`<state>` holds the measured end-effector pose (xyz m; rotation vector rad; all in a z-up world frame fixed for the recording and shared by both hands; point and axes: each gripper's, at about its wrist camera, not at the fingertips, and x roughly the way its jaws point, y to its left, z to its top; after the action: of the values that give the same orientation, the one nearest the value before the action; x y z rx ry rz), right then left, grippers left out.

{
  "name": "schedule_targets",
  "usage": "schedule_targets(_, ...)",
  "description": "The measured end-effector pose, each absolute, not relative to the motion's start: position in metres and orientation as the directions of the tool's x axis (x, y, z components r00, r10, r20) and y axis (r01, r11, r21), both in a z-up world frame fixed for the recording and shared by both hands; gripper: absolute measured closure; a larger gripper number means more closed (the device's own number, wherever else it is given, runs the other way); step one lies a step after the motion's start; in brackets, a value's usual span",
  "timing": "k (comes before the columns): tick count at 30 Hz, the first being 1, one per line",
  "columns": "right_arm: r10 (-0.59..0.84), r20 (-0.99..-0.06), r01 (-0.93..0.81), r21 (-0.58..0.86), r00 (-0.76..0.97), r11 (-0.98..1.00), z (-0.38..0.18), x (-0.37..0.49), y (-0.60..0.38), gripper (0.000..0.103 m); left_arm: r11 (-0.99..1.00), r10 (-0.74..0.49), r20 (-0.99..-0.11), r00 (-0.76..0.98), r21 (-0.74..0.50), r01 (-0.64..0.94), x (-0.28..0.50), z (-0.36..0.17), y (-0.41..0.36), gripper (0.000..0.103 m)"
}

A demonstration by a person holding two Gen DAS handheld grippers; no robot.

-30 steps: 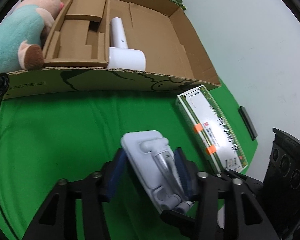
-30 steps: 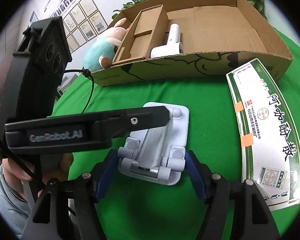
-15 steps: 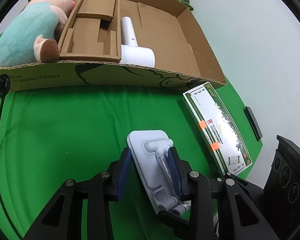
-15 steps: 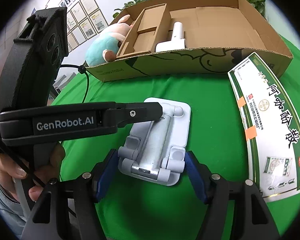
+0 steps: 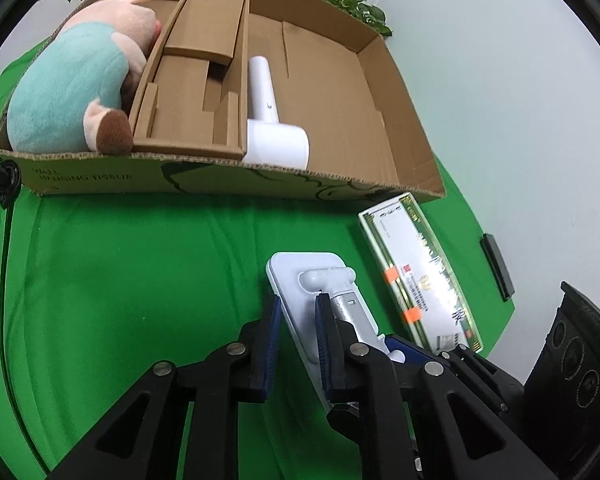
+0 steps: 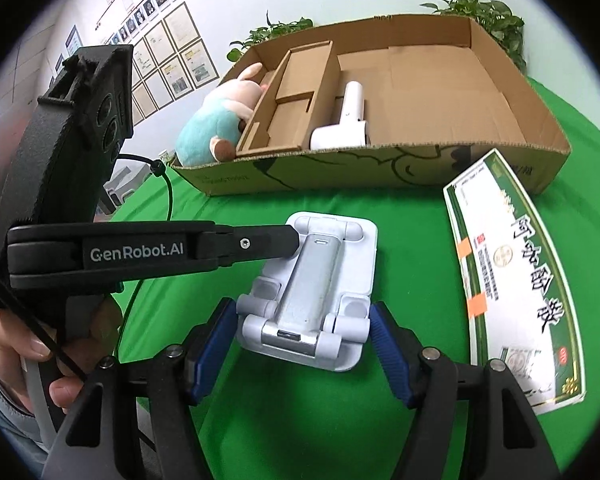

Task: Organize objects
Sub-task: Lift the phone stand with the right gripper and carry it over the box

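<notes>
The left tool (image 5: 296, 332) has just been narrowing its jaws, and its blue pads are now pinching the left edge of the white phone stand (image 5: 320, 292), one pad outside the base plate and the other against the silver arm. A second ago those pads were standing wide on either side of the stand; now the gap is nearly gone. In the right wrist view the left tool (image 6: 288, 242) is reaching in from the left, its tip lying on the far left corner of the phone stand (image 6: 312, 292). The right tool (image 6: 300, 344) is sitting with its jaws spread, as before, the pads flanking the near end of the stand; whether they are touching it is not clear.

The stand is lying on the green tabletop (image 5: 120, 280), in the near middle. Just to its right a long green-and-white box (image 6: 512, 292) is lying flat on the cloth, unmoved. Beyond both, at the far side, the open cardboard box (image 5: 400, 120) is holding a plush toy (image 5: 72, 88) at its left end, a brown cardboard insert (image 5: 196, 80) beside that, and a white hair dryer (image 5: 272, 128) next to the insert. In the left view the cardboard box is appearing lower in the frame than a second ago.
</notes>
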<state>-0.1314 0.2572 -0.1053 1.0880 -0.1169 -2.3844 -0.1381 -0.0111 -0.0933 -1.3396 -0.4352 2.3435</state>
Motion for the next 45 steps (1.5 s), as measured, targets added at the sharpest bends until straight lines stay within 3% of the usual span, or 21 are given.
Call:
schedule_targets(6, -0.495, -0.659, 0.420, 0.286, -0.566, -0.861, -0.094, -0.136, 0.261, 0.036, -0.826, 0.550, -0.712, -0.436, -0.543, -0.154, -0.148, -0.091, -0.021, 0.089)
schedule_targets(14, -0.520, -0.699, 0.355, 0.385, -0.490, -0.852, -0.115, -0.147, 0.273, 0.036, -0.737, 0.645, -0.686, -0.337, -0.675, -0.037, -0.157, -0.129, -0.032, 0.089)
schedule_targets(20, -0.510, -0.723, 0.347, 0.381, -0.466, -0.857, -0.125, -0.143, 0.272, 0.036, -0.692, 0.685, -0.654, -0.320, -0.722, -0.008, -0.156, -0.142, -0.035, 0.089)
schedule_targets(24, -0.501, -0.736, 0.350, 0.369, -0.456, -0.861, -0.128, -0.140, 0.269, 0.037, -0.718, 0.664, -0.669, -0.334, -0.695, -0.038, -0.154, -0.141, -0.035, 0.094)
schedule_targets(34, -0.491, -0.716, 0.381, 0.328, -0.497, -0.864, -0.116, -0.136, 0.263, 0.037, -0.751, 0.634, -0.655, -0.411, -0.648, -0.125, -0.148, -0.110, -0.031, 0.095)
schedule_targets(45, -0.483, -0.631, 0.413, 0.270, -0.607, -0.870, -0.062, -0.150, 0.264, 0.037, -0.771, 0.618, -0.592, -0.517, -0.583, -0.255, -0.163, -0.033, -0.017, 0.096)
